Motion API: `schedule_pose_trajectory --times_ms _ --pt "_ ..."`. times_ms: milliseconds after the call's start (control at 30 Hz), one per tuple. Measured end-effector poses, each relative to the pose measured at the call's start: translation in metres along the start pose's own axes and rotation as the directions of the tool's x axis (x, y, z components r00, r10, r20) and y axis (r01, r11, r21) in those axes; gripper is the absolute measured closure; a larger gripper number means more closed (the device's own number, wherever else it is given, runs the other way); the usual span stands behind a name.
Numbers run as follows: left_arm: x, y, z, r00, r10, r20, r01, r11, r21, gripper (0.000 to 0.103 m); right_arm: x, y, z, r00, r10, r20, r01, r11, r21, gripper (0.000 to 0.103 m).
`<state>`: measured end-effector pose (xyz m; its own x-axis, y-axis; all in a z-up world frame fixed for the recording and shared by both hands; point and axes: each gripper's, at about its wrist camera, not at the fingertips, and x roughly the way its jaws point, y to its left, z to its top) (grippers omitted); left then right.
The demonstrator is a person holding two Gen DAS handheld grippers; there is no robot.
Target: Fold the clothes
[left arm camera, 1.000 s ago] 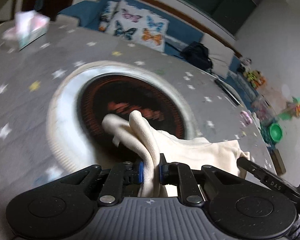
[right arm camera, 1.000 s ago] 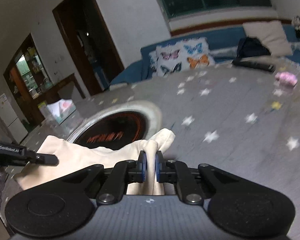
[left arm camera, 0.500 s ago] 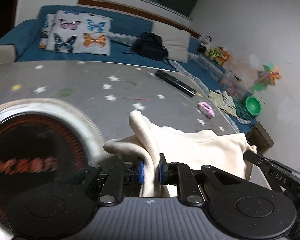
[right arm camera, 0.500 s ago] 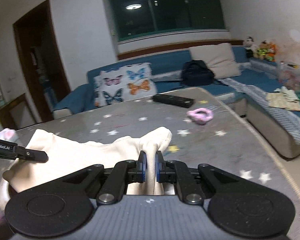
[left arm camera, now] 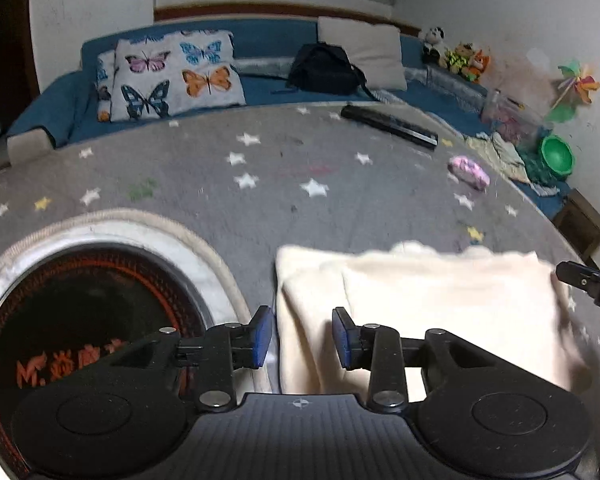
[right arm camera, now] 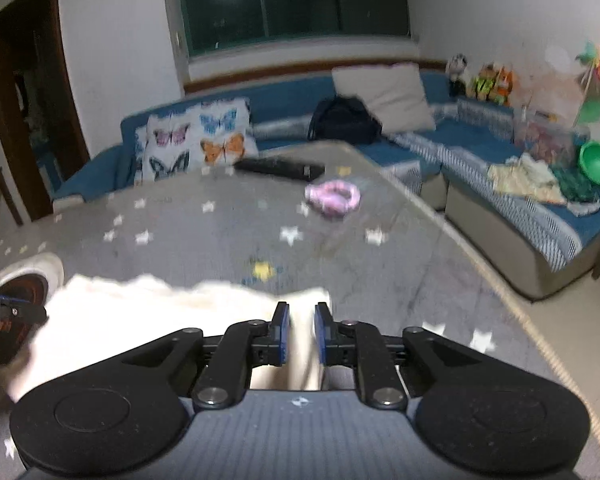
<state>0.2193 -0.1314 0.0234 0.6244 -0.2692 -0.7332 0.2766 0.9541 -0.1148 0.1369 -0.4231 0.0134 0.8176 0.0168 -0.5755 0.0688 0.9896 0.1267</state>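
Observation:
A cream garment [left arm camera: 420,304] lies folded flat on the grey star-patterned tablecloth [left arm camera: 260,168]. It also shows in the right wrist view [right arm camera: 152,316]. My left gripper [left arm camera: 300,334] is open above the garment's left edge, with cloth showing between its spread fingers. My right gripper [right arm camera: 301,332] is partly open at the garment's right corner, with a strip of cloth loose between its blue pads. The tip of the right gripper shows at the right edge of the left wrist view [left arm camera: 588,284].
A round dark heater with a white rim [left arm camera: 80,300] is set in the table at the left. A black remote [left arm camera: 388,126] and a pink hair tie [left arm camera: 470,170] lie farther back. A blue sofa [right arm camera: 500,184] runs behind and along the right.
Both grippers carried the garment to the right off the heater, laid it flat on the table, and opened; the left let go fully, the right parted its pads.

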Motion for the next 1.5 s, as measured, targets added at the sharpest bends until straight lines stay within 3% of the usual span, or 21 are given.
schedule_pose_trajectory --times_ms 133,300,567,767,867,933,1033,1100,1267,1400,1500 --pt "0.005 -0.014 0.009 1.0 -0.023 0.02 0.022 0.999 0.032 0.068 0.009 0.013 0.006 0.996 0.085 -0.019 -0.085 0.996 -0.019 0.089" --pt "0.021 -0.032 0.017 0.998 -0.055 0.017 0.054 0.996 0.078 0.068 0.029 0.032 0.01 0.992 0.118 -0.046 -0.12 0.991 -0.052 0.089" --pt "0.059 -0.049 0.022 0.998 -0.059 -0.023 0.062 0.991 0.119 0.068 0.06 0.041 0.007 0.991 0.102 -0.082 -0.109 0.991 -0.082 0.088" --pt "0.051 -0.053 0.019 0.999 -0.046 -0.007 0.046 0.989 0.142 0.067 0.048 0.039 0.009 0.993 0.098 -0.07 -0.103 0.991 -0.085 0.078" --pt "0.04 -0.055 0.015 0.999 -0.044 0.002 0.044 0.988 0.149 0.057 0.033 0.043 0.01 0.993 0.104 -0.058 -0.109 0.99 -0.093 0.065" --pt "0.032 -0.058 0.011 0.999 -0.043 0.01 0.041 0.987 0.158 0.052 0.024 0.045 0.007 0.992 0.111 -0.055 -0.116 0.988 -0.102 0.064" --pt "0.016 -0.061 0.002 0.999 -0.039 0.026 0.034 0.984 0.174 0.039 0.009 0.05 0.0 0.991 0.12 -0.056 -0.125 0.986 -0.113 0.049" --pt "0.007 -0.062 -0.003 0.998 -0.043 0.034 0.036 0.983 0.18 0.031 -0.002 0.053 -0.007 0.99 0.124 -0.059 -0.131 0.984 -0.118 0.048" --pt "-0.015 -0.061 -0.02 0.997 -0.031 0.065 0.019 0.982 0.188 0.01 -0.023 0.056 -0.025 0.99 0.122 -0.069 -0.13 0.984 -0.119 0.035" --pt "-0.031 -0.058 -0.034 0.995 -0.028 0.093 0.01 0.982 0.186 0.0 -0.041 0.055 -0.039 0.991 0.119 -0.068 -0.126 0.987 -0.103 0.026" --pt "-0.041 -0.055 -0.047 0.995 -0.032 0.098 0.014 0.984 0.178 0.0 -0.054 0.056 -0.049 0.992 0.107 -0.062 -0.112 0.989 -0.095 0.02"
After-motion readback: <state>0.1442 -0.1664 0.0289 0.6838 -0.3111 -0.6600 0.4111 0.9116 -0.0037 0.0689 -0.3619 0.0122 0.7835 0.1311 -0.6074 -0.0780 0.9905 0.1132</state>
